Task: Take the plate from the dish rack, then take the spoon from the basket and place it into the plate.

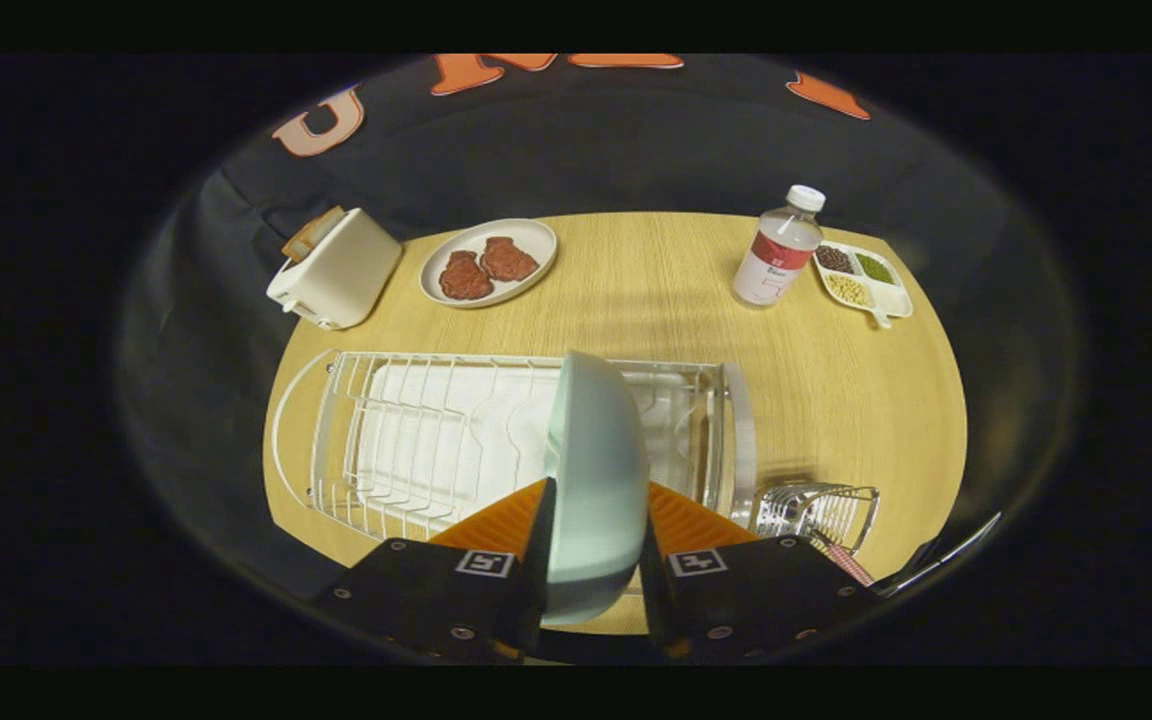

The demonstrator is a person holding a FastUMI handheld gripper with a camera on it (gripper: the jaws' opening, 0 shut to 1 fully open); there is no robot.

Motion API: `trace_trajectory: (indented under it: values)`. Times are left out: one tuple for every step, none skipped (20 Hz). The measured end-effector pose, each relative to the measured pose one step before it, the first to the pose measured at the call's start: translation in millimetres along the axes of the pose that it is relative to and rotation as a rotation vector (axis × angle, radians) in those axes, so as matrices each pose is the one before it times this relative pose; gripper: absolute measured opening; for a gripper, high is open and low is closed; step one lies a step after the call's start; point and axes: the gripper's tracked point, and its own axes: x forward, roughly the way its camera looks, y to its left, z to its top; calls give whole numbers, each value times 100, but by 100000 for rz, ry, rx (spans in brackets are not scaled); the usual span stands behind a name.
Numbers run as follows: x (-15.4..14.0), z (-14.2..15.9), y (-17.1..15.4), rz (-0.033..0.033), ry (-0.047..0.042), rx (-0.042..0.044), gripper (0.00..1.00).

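- The hand-held gripper (591, 545) is clamped on the pale green plate (596, 470), both fingers pressing its two faces; the plate stands on edge between them.
- The plate is held over the near side of the white wire dish rack (416, 440) on the wooden bench (826, 390).
- Just right of the rack sits a small wire basket (821, 512); a thin handle that may be the spoon's pokes from it.
- Beyond the rack: a toaster (336, 268), a plate of meat (489, 262), a bottle (778, 248) and a divided snack tray (864, 280).
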Motion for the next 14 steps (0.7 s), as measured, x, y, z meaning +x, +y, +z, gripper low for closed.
trace_trajectory:
  values:
    - [-110,3,-171,-1782,203,81,40]
    - [-266,160,-71,-1249,-430,1037,38]
    - [-237,236,-200,-1828,-740,1241,36]
    - [-403,353,-290,-1752,-1288,1123,35]
    - [-617,460,-484,-2233,-1584,1247,33]
    - [-464,612,-429,-2272,-1870,701,33]
    - [-716,521,-755,-3103,-2390,-413,32]
    - [-536,635,-310,-1841,-2259,-110,31]
    - [-572,125,-262,-854,-1557,441,31]
    - [-365,-202,146,713,583,1368,30]
    - [-968,-412,-230,-311,-726,780,29]
    - [-519,-226,-499,-1059,-1488,-180,29]
    - [-738,-321,-749,-911,-1818,-139,28]
    - [-827,-339,-540,66,-1259,838,27]
